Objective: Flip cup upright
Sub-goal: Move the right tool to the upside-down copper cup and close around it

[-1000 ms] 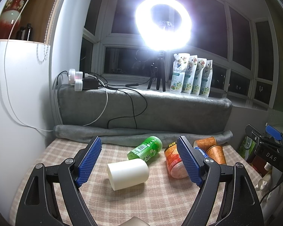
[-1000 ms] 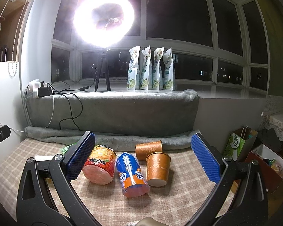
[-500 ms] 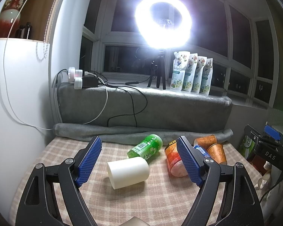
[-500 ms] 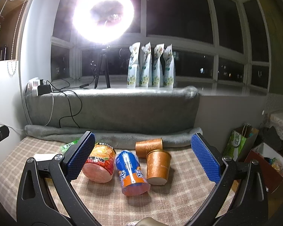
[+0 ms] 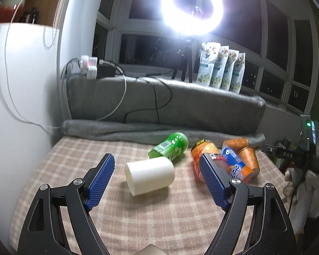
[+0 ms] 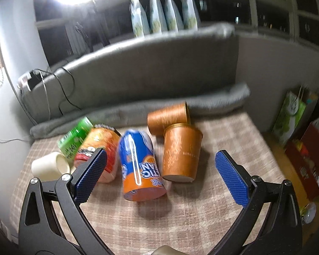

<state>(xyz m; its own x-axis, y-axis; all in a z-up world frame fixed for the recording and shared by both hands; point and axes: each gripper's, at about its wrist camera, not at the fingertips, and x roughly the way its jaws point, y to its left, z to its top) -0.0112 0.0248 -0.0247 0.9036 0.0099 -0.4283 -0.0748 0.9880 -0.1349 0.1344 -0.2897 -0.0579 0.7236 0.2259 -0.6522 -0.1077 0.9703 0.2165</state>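
Note:
A white cup (image 5: 150, 175) lies on its side on the checked cloth, between and just beyond my left gripper's (image 5: 157, 180) open blue pads; it also shows at the left of the right wrist view (image 6: 50, 165). A green cup (image 5: 170, 149), a red-orange cup (image 6: 98, 148) and a blue-orange cup (image 6: 139, 163) lie on their sides. One brown cup (image 6: 181, 152) stands upright, another brown cup (image 6: 168, 118) lies behind it. My right gripper (image 6: 160, 176) is open and empty, above the blue-orange and upright brown cups.
A grey blanket roll (image 5: 159, 131) and a padded grey ledge (image 5: 163, 102) with cables border the far side. A white wall (image 5: 14, 116) is on the left. Bags and boxes (image 6: 295, 127) stand off the right edge. A ring light (image 5: 191, 6) glares.
The right gripper has tipped downward and moved in over the cups, with motion blur. The left gripper has edged slightly closer to the white cup. Both stay open.

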